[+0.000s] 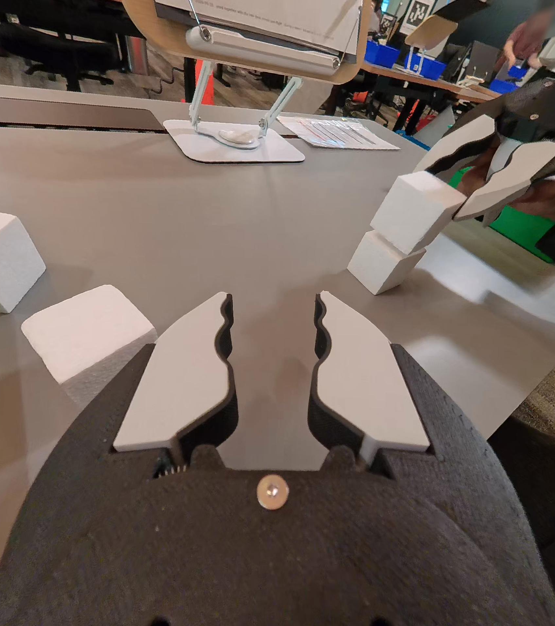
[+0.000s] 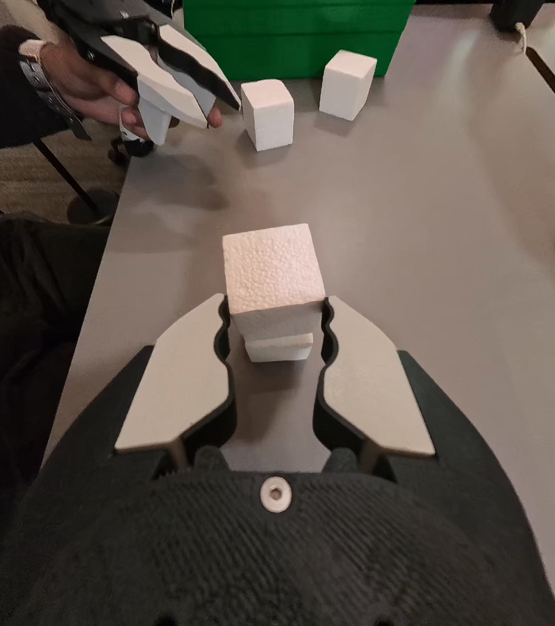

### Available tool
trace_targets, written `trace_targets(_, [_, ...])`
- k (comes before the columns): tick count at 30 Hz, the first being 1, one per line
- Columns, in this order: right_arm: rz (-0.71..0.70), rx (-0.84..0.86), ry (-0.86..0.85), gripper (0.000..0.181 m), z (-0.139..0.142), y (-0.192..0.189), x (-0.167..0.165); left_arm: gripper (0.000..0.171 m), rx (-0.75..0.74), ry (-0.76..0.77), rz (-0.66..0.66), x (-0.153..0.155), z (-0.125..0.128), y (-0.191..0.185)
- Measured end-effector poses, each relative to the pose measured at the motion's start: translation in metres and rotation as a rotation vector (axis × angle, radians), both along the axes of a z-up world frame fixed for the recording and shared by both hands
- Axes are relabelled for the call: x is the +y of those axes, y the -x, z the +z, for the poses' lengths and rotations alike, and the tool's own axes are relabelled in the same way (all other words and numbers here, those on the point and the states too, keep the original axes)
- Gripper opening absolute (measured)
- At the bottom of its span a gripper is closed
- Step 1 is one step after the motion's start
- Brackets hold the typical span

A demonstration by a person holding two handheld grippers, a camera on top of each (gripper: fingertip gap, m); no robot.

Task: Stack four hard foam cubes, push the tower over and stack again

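The grey desk carries everything, with a green bin at its far edge in the right wrist view. A tilted book stand on a white base plate sits at the back of the desk in the left wrist view, a clear plastic packet just beside it.

The left hand-held gripper hovers over bare desk, its fingers spread wide and holding nothing — two white foam blocks lie to its left, the nearer one just beside its left finger.

The right hand-held gripper is spread wide too, its tips flanking the top foam cube. That cube rests slightly askew on a lower foam cube, near the desk's edge.
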State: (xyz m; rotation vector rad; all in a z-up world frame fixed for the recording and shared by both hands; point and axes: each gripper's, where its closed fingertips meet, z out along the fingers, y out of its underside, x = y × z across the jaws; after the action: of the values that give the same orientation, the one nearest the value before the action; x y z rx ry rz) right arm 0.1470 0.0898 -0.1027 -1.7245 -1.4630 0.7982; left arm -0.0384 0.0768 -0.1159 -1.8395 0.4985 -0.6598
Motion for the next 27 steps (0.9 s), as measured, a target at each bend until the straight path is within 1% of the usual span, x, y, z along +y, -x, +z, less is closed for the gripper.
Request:
trace_targets(6, [-0.026, 0.006, 0.018, 0.053, -0.0041, -0.0051, 0.0027, 0.047, 0.003, 0.000, -0.001, -0.0001, -0.0002, -0.0003])
trace_targets(14, [-0.046, 0.057, 0.039, 0.053, -0.0010, -0.0044, 0.0039, 0.047, -0.001, 0.003, 0.003, 0.0007, -0.0005, 0.0005])
trace_targets(21, [-0.054, 0.043, 0.050, 0.053, -0.0074, -0.0033, 0.0027, 0.047, 0.002, 0.003, 0.006, 0.0010, -0.0006, 0.0013])
trace_targets(27, [-0.055, 0.042, 0.051, 0.053, -0.0071, -0.0027, 0.0019, 0.047, 0.000, 0.004, 0.009, 0.0012, -0.0004, 0.0021])
